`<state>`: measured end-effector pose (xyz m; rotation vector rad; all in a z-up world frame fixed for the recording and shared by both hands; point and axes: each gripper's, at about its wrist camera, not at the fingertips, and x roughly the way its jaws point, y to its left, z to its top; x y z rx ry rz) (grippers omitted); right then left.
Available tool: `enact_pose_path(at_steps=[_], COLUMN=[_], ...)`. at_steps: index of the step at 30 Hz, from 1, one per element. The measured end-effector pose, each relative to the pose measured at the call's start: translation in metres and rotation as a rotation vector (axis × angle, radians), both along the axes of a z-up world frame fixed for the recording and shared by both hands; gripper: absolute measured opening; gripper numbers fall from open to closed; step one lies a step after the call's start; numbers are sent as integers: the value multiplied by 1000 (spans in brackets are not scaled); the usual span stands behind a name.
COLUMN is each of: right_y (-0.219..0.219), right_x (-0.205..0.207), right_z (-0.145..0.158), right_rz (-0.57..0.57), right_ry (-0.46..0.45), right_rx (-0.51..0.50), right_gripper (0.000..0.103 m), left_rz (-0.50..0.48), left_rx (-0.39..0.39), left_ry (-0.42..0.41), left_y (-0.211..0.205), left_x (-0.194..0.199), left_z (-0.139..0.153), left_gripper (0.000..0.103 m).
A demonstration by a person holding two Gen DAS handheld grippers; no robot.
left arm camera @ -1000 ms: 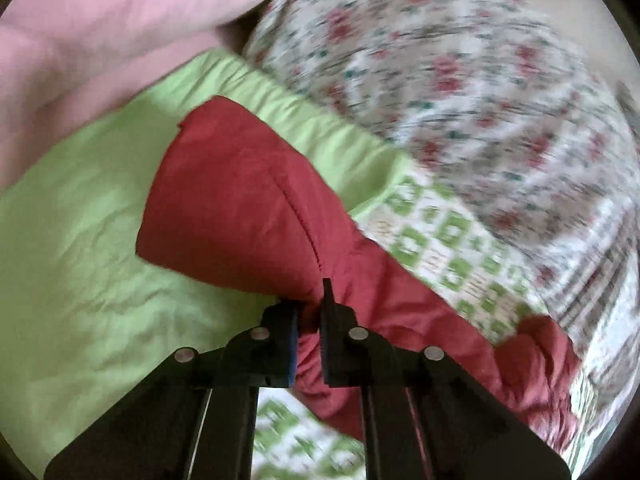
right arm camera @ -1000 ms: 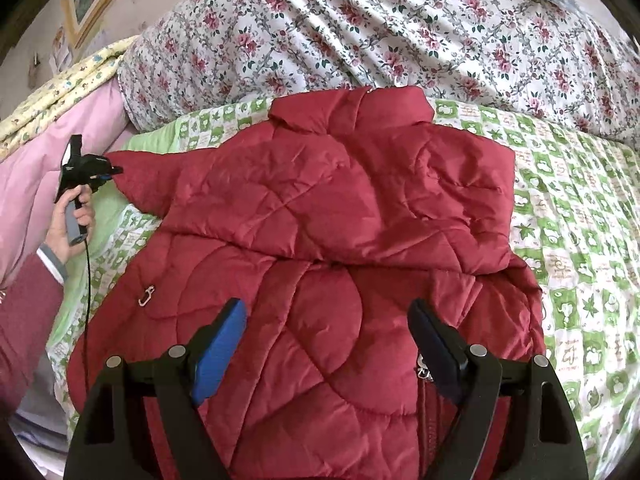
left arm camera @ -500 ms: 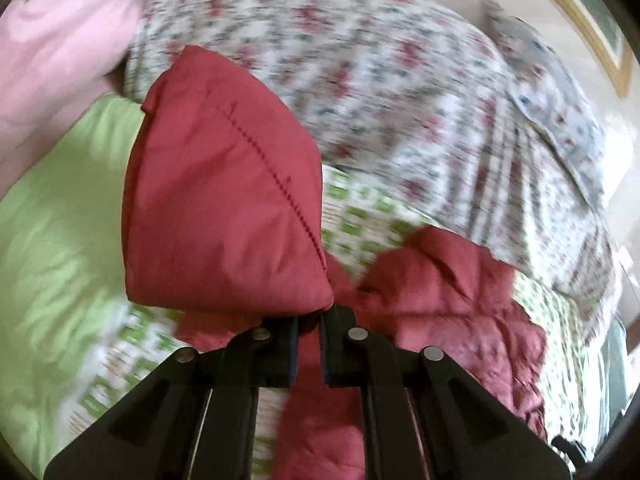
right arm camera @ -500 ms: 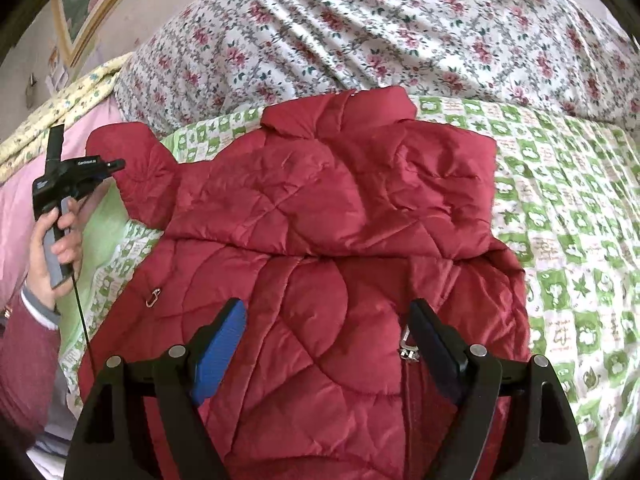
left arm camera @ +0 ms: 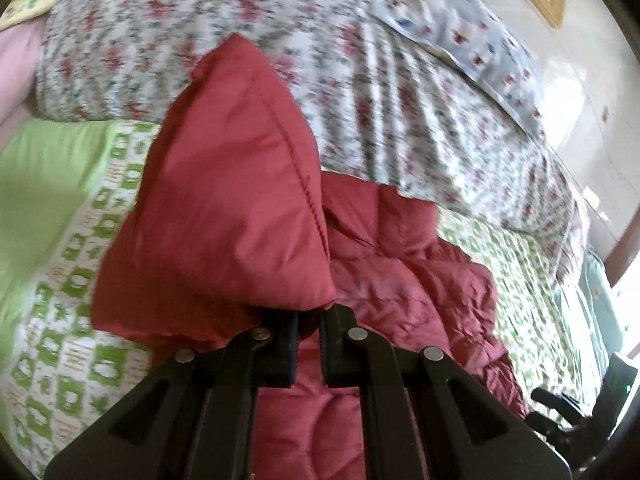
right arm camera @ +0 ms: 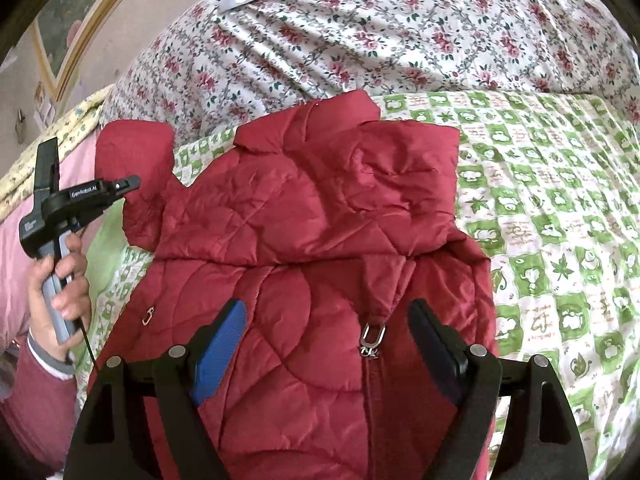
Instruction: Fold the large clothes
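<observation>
A red quilted jacket [right arm camera: 320, 240] lies on a green-and-white patterned bed cover [right arm camera: 560, 220], zipper side up, with one sleeve folded across its chest. My left gripper [left arm camera: 308, 320] is shut on the other sleeve [left arm camera: 224, 216] and holds its cuff raised above the bed at the jacket's left side. That gripper also shows in the right wrist view [right arm camera: 132, 182], held by a hand. My right gripper [right arm camera: 326, 312] is open and empty, hovering over the jacket's lower front near the zipper pull [right arm camera: 372, 338].
A large floral duvet [right arm camera: 400, 32] is piled behind the jacket. A pink blanket [right arm camera: 12, 240] and plain green sheet [left arm camera: 44, 184] lie at the left. A framed picture [right arm camera: 68, 36] hangs on the wall. The right gripper's black body [left arm camera: 580, 408] shows at the lower right.
My left gripper has lifted the sleeve off the green sheet and swung it up and toward the jacket body. My right gripper has drifted slightly lower over the jacket, still open.
</observation>
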<state>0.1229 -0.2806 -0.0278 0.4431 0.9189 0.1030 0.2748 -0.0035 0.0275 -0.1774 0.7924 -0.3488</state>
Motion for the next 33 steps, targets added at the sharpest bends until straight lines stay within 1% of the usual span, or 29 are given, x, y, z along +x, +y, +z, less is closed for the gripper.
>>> enact_pose_path(at_steps=[8, 11, 16, 19, 22, 25, 28, 31, 32, 33], right_y=[-21, -32, -49, -58, -66, -71, -75, -73, -72, -70], right_x=[3, 4, 8, 11, 15, 20, 30, 45, 49, 56], right_z=[-11, -14, -15, -15, -17, -20, -23, -24, -24, -25], right_rz=[-50, -75, -107, -126, -145, -154, -152, -137, -133, -124], right_ry=[4, 5, -2, -12, -17, -22, -24, -27, -28, -29], right_rx=[59, 85, 124, 150, 181, 215, 257, 289, 297, 313], right_gripper=[84, 84, 84, 84, 84, 86, 86, 86, 86, 86], left_rz=[-149, -183, -228, -249, -272, -286, -313, -350, -365, -378], left_rx=[35, 38, 46, 72, 111, 148, 159, 166, 163, 158], left_ry=[7, 20, 8, 2, 6, 19, 46, 68, 75, 79], left_y=[-71, -92, -121, -140, -156, -164, -165, -166, -167, -167], left_x=[-9, -11, -16, -18, -20, -21, -22, -24, -25, -25], left_z=[-18, -27, -35, -42, -56, -71, -84, -92, -93, -93], left_gripper=[6, 6, 6, 6, 6, 6, 11, 19, 26, 30])
